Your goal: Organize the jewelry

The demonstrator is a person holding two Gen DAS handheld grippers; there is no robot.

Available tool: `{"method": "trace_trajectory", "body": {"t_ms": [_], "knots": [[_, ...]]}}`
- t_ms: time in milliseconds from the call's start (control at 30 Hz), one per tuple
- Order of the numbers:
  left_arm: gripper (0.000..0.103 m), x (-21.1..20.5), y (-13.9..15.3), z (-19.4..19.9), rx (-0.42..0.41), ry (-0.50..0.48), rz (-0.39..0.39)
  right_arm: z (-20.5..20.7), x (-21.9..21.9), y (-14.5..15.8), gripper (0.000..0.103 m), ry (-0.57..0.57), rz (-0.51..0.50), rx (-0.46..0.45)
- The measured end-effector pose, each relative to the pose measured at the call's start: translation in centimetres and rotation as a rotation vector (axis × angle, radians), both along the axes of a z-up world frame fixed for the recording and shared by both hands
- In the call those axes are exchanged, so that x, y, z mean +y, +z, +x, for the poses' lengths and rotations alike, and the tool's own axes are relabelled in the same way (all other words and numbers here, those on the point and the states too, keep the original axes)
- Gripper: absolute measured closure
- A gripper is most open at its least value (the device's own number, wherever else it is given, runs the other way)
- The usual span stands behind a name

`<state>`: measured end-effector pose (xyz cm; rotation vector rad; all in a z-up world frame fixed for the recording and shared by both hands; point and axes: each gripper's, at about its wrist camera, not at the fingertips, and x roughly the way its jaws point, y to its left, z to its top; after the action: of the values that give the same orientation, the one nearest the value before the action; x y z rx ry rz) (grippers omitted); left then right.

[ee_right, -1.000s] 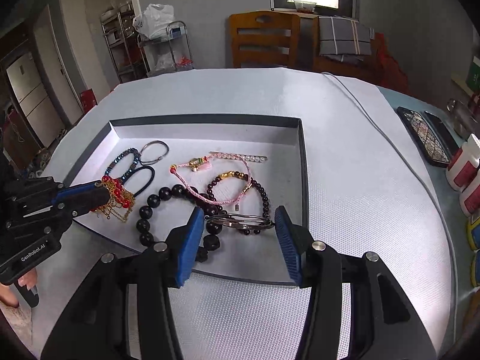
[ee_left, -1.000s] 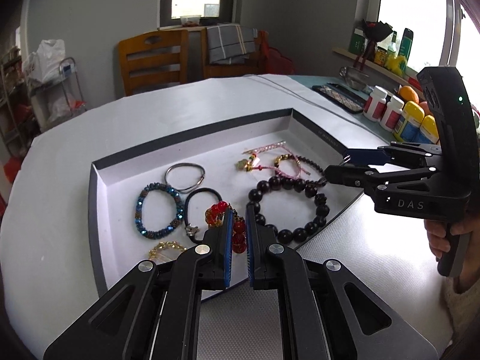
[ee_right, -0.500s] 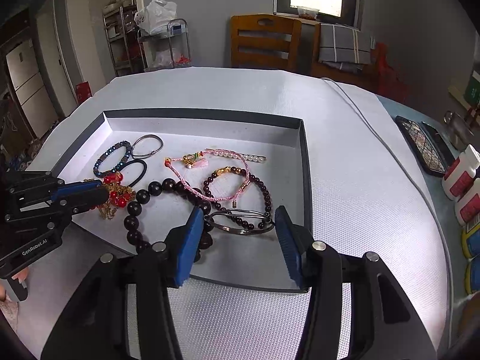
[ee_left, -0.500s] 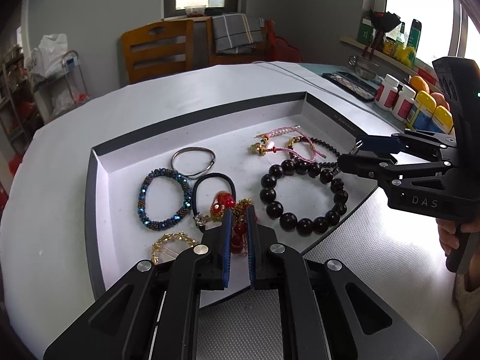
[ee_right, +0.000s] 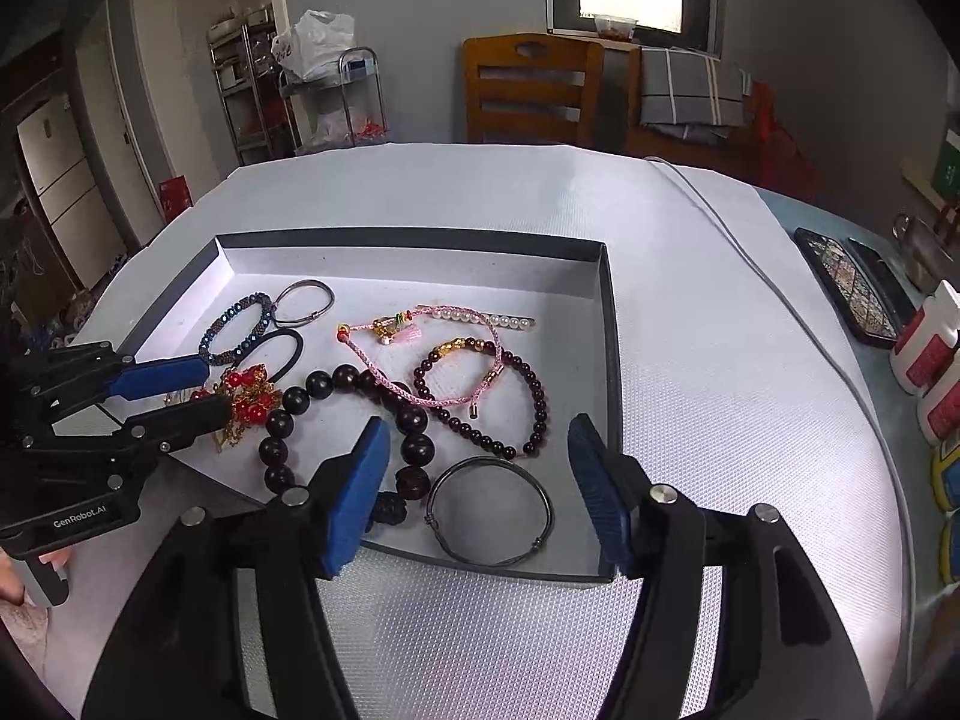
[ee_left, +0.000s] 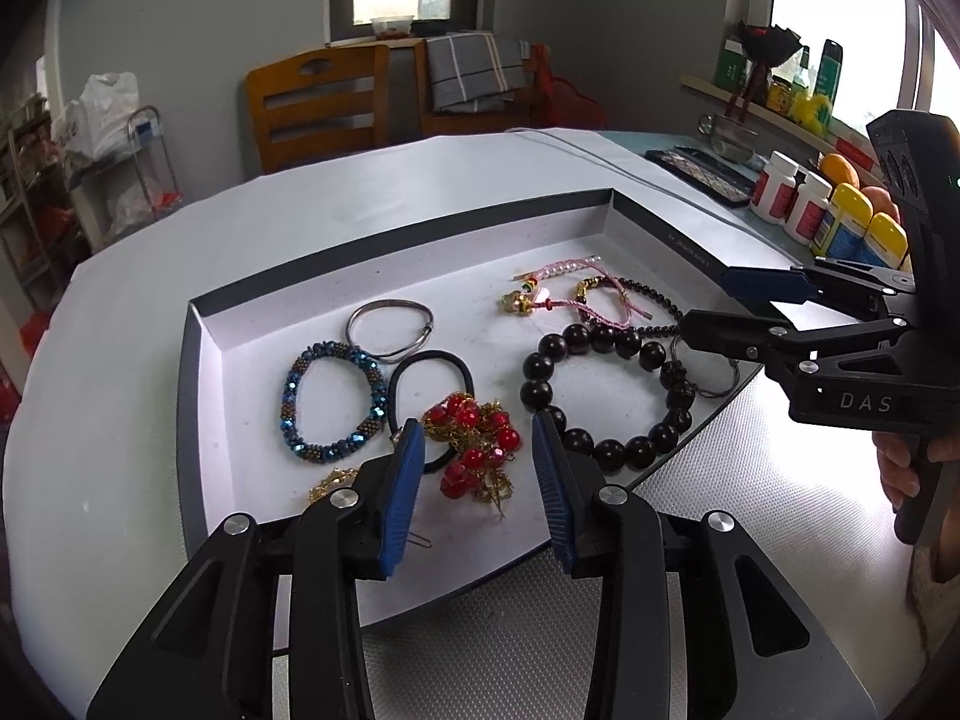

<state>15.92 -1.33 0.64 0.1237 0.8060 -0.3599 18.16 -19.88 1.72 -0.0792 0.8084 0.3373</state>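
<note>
- A small gold chain [ee_left: 331, 480] is half hidden behind the left claw [ee_left: 478, 483]; its shape cannot be made out.
- The red bead and gold chain piece [ee_left: 474, 441] is seen bunched on the tray [ee_left: 252, 324] floor, between the opening pads, untouched.
- The thin metal bangle [ee_right: 491, 510] is seen flat in the tray's near corner, between the right claw [ee_right: 480, 489], also opening.
- The tray is set on the white tabletop [ee_right: 720, 360].

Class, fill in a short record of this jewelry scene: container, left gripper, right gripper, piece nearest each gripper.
container: shallow grey tray
left gripper: jaws opening, nothing gripped
nearest left: red bead and gold chain piece, lying in tray between the pads
right gripper: jaws opening, nothing gripped
nearest right: thin metal bangle, flat in tray
</note>
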Motion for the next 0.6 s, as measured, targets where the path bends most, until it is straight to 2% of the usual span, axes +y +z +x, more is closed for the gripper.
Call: {"method": "trace_trajectory", "body": {"t_ms": [67, 133, 200, 433, 600], "knots": [[0.050, 0.0, 0.1, 0.0, -0.007, 0.006, 0.001, -0.1, -0.2, 0.2, 0.033, -0.001, 0.014, -0.004], [0.035, 0.2, 0.3, -0.1, -0.017, 0.012, -0.005, -0.2, -0.3, 0.5, 0.022, -0.001, 0.032, -0.009], [0.021, 0.4, 0.6, -0.2, -0.030, 0.025, -0.015, -0.3, -0.6, 0.9, 0.005, -0.009, 0.049, -0.022], [0.010, 1.0, 3.2, -1.3, -0.081, 0.085, 0.011, -1.0, -1.9, 3.1, 0.006, -0.078, 0.101, -0.040], [0.006, 1.5, 5.2, -5.0, -0.123, 0.089, 0.062, -3.7, -2.6, 4.7, 0.006, -0.109, 0.053, -0.077]]}}
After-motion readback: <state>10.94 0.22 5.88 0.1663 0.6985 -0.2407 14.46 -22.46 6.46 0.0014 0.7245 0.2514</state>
